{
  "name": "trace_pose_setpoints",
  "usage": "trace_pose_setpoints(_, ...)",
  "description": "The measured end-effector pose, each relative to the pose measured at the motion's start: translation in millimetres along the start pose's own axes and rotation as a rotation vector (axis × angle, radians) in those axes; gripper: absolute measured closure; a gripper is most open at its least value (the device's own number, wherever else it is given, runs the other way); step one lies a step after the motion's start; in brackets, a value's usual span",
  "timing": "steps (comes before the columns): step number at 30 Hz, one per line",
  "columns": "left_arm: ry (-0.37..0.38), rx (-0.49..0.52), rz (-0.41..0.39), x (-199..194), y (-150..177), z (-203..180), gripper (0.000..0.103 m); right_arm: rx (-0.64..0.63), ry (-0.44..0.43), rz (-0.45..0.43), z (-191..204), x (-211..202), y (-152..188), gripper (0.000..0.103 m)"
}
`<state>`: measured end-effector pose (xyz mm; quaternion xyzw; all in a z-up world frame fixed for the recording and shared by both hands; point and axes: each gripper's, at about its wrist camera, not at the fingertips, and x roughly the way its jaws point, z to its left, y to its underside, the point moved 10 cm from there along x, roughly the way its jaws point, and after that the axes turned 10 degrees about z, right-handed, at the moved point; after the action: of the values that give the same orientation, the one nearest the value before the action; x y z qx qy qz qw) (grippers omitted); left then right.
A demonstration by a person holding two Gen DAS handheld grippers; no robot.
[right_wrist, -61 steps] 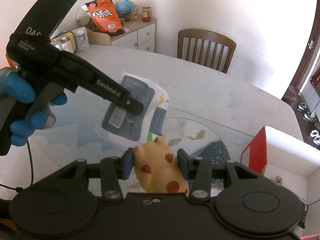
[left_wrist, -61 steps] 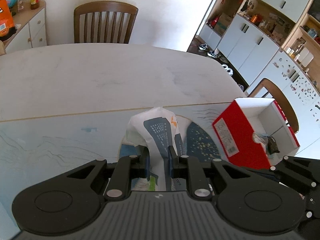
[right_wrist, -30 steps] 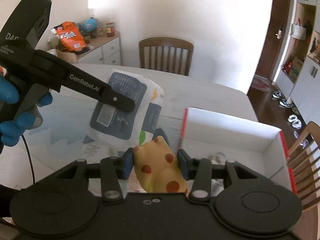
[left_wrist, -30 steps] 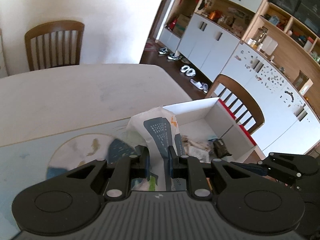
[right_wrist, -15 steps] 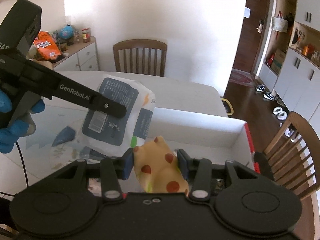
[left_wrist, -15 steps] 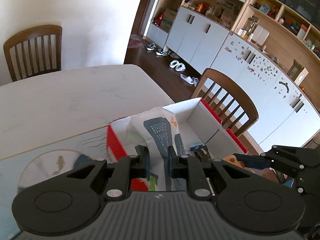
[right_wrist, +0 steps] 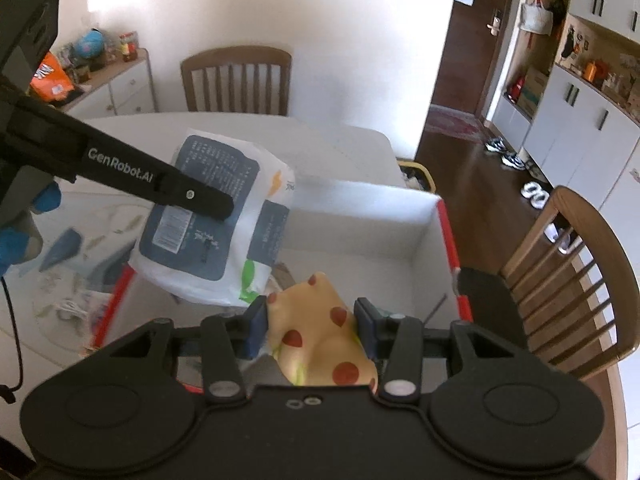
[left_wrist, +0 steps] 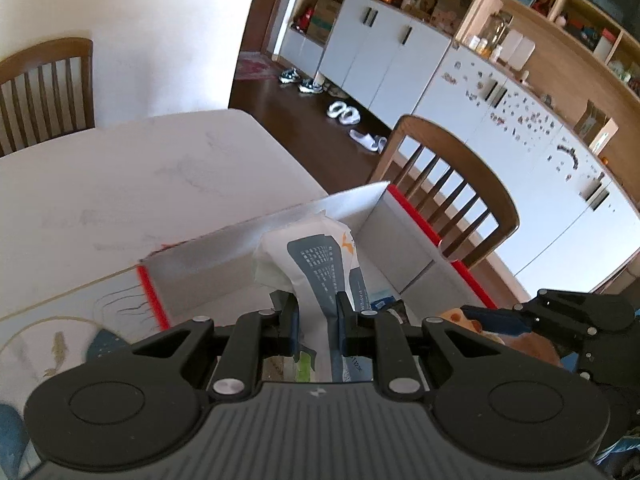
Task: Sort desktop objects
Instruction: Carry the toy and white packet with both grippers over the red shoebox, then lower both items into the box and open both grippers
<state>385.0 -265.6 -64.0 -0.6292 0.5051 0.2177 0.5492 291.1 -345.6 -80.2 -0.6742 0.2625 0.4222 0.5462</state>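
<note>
My left gripper is shut on a white and blue wet-wipes pack and holds it over the open red and white box. The pack also shows in the right wrist view, above the box's left side. My right gripper is shut on a yellow soft toy with red spots and holds it over the box. Small items lie on the box floor, mostly hidden.
The box sits near the table's right end. A wooden chair stands close beside the box. Another chair stands at the far side. A patterned mat covers the near table. White cabinets line the room.
Both grippers have swung right with their loads. The wipes pack and the spotted toy, earlier over the mat, now hang over the open box.
</note>
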Motion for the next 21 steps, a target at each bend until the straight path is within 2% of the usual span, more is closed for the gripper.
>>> trace_pose_setpoints(10,0.021,0.051,0.057,44.1,-7.9,-14.8,0.087,-0.011,0.008,0.041,-10.4,29.0,7.3,0.058)
trace_pose_setpoints(16,-0.018,0.078,0.085,66.1,-10.1,-15.1,0.087,-0.035,-0.002,0.052,-8.9,39.0,9.2,0.058)
trace_pose_setpoints(21,-0.017,0.074,0.108,78.7,-12.2,-13.1,0.087,-0.059,-0.010,0.070,-3.9,48.4,12.1,0.058)
